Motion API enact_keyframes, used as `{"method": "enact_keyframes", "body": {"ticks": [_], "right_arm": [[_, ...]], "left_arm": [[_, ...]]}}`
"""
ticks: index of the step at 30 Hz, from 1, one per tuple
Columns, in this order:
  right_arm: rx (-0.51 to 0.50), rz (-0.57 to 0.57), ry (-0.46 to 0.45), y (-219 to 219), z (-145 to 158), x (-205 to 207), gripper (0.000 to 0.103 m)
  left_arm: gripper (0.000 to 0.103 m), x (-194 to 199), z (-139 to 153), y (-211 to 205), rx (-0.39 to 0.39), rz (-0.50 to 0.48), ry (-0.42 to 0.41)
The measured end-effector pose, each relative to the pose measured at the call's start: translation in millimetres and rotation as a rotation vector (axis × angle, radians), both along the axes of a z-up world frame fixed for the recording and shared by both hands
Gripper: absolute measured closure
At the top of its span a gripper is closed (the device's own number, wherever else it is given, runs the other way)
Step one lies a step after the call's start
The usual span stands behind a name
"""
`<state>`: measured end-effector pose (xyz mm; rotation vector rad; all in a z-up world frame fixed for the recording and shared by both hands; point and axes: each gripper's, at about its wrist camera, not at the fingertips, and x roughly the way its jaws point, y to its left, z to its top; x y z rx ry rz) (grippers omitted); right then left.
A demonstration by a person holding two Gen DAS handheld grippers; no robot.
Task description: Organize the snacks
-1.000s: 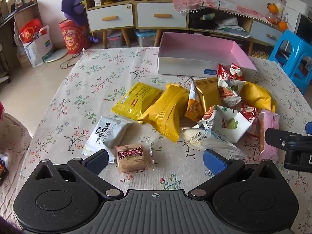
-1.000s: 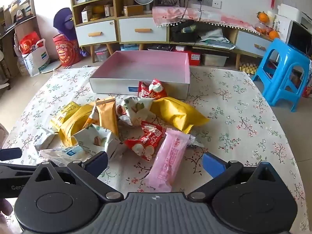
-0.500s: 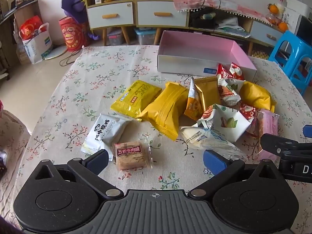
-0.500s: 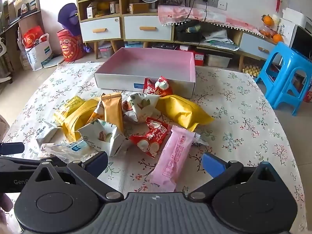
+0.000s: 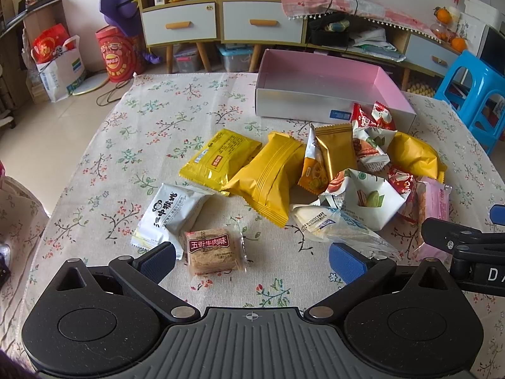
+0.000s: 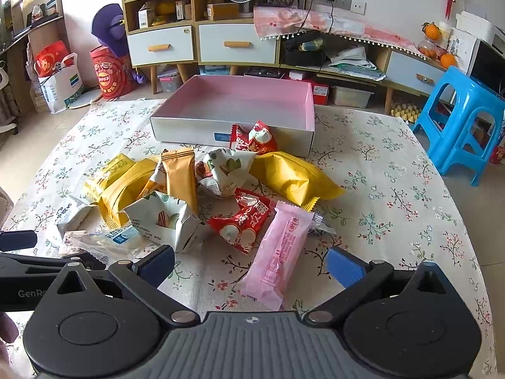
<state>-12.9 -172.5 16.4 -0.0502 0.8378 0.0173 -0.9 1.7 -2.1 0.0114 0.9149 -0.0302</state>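
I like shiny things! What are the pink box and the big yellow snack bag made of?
The pink box looks like cardboard: stiff straight walls, matte pink inside, pale smooth outside. The big yellow snack bag looks like thin plastic film, slightly glossy, with creases and a crimped zigzag end. It could be foil-lined; that cannot be seen.

"五香牛肉味" is printed on the red label of the small brown snack pack (image 5: pixel 215 250) at lower centre. "GenR", cut off by the frame, is read on the black gripper arm (image 6: pixel 30 293) at lower left of the right view.
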Motion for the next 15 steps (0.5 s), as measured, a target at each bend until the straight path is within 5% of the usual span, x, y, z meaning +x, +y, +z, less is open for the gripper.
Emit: {"method": "enact_keyframes", "body": {"ticks": [15], "right_arm": [[0.01,-0.012,0.008,-2.4,0.4,1.4,0.01]], "left_arm": [[0.0,-0.6,1.6,-0.8,-0.004,0.0,-0.001]]}}
